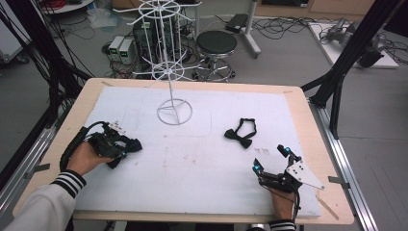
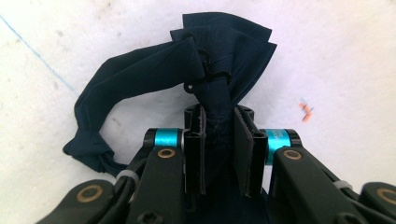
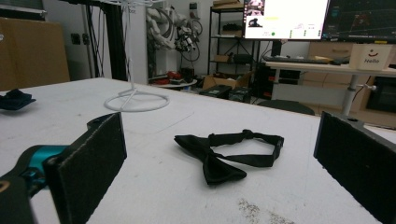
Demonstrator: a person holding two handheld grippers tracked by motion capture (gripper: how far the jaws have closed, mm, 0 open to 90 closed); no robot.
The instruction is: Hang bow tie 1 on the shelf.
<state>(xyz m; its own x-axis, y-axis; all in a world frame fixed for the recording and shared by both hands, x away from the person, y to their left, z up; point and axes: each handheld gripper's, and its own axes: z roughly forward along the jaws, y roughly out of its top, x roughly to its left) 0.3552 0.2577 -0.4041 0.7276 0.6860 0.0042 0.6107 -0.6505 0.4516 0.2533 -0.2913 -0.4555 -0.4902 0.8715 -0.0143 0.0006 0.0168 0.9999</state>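
Tool (image 2: 219, 140) pinches navy bow tie (image 2: 219, 51).

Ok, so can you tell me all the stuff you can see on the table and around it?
navy bow tie: one, dark blue, on the table's left side, pinched at its knot by the left gripper
black bow tie: one, black, lying free right of centre, strap looped
wire rack: one, white, standing at the far middle on a ring base
table: one, white mat on a pale wooden top
stool: one, black seat, on the floor behind the table
left gripper: one, black with turquoise bands, shut on the navy bow tie
right gripper: one, black, jaws wide open, near the right front edge
sleeves: two, white with black-striped cuffs, at the near edge
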